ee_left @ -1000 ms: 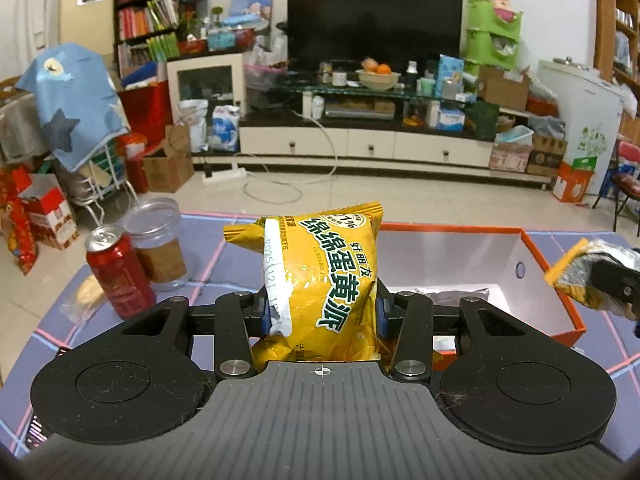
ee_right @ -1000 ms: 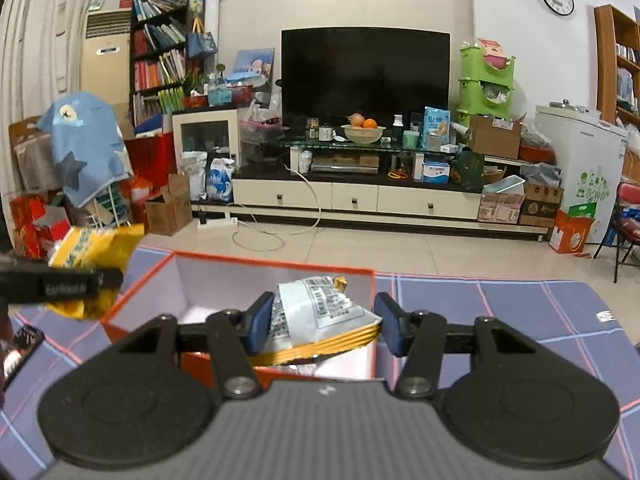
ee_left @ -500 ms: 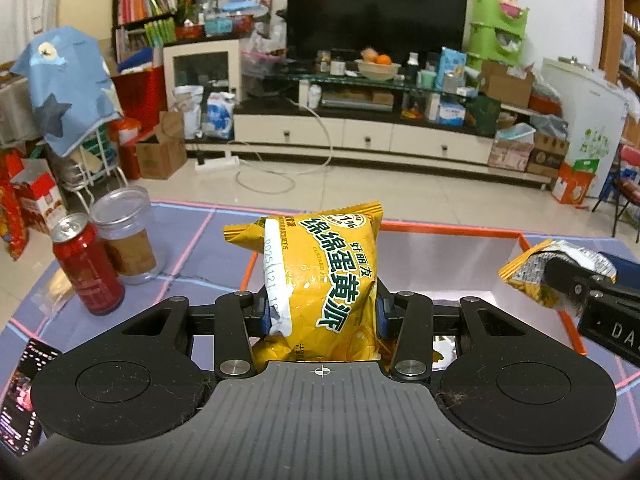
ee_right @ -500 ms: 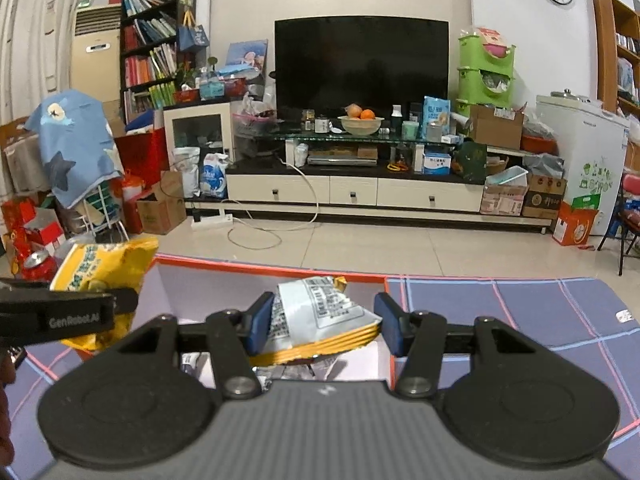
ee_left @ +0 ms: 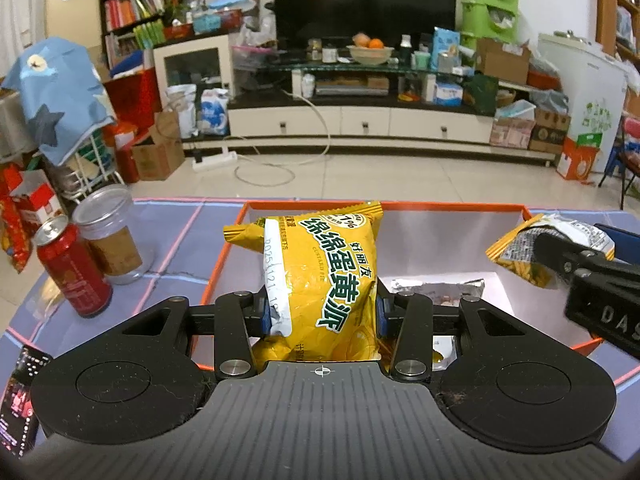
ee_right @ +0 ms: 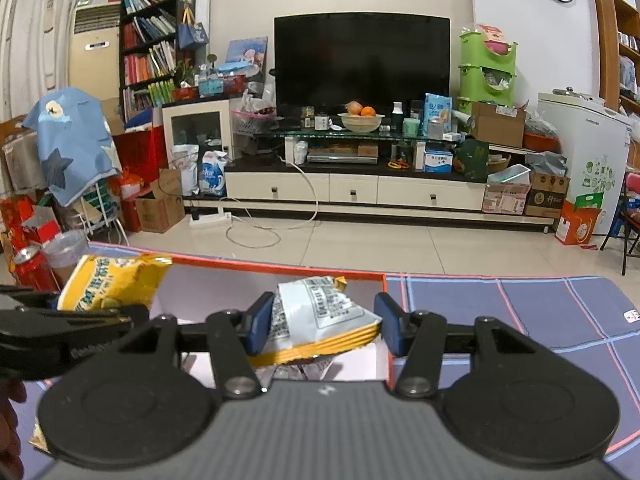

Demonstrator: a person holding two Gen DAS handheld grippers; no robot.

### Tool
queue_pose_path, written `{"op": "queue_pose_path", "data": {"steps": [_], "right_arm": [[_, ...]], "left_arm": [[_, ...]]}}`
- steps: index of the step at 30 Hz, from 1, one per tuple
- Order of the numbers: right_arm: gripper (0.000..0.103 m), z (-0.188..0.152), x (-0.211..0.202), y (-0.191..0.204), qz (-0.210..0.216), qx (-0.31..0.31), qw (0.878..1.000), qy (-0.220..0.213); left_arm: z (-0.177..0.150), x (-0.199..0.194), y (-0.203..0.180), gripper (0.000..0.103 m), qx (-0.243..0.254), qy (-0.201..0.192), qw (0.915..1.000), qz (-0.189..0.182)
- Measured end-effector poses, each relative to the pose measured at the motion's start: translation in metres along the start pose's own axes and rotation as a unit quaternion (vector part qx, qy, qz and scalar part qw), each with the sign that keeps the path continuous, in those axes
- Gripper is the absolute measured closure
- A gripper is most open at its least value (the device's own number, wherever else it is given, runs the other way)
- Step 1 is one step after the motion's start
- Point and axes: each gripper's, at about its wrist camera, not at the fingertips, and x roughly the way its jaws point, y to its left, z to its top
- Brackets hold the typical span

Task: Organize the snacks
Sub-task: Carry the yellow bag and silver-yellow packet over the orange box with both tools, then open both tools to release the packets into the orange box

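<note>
My left gripper [ee_left: 320, 312] clenches an upright yellow custard-pie packet [ee_left: 324, 276] and my right gripper [ee_right: 322, 324] a silver-and-yellow packet [ee_right: 320, 316], both above the orange-rimmed white box [ee_left: 440, 205].

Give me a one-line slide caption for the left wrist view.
Left claw holds a yellow custard pie packet above the orange-rimmed box; red can and jar stand left.
</note>
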Motion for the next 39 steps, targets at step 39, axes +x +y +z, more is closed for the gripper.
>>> {"op": "queue_pose_path", "data": {"steps": [39], "right_arm": [[0.048, -0.004, 0.010, -0.004, -0.002, -0.015, 1.000, 0.013]], "left_arm": [[-0.004, 0.020, -0.005, 0.091, 0.005, 0.018, 0.9998, -0.001]]}}
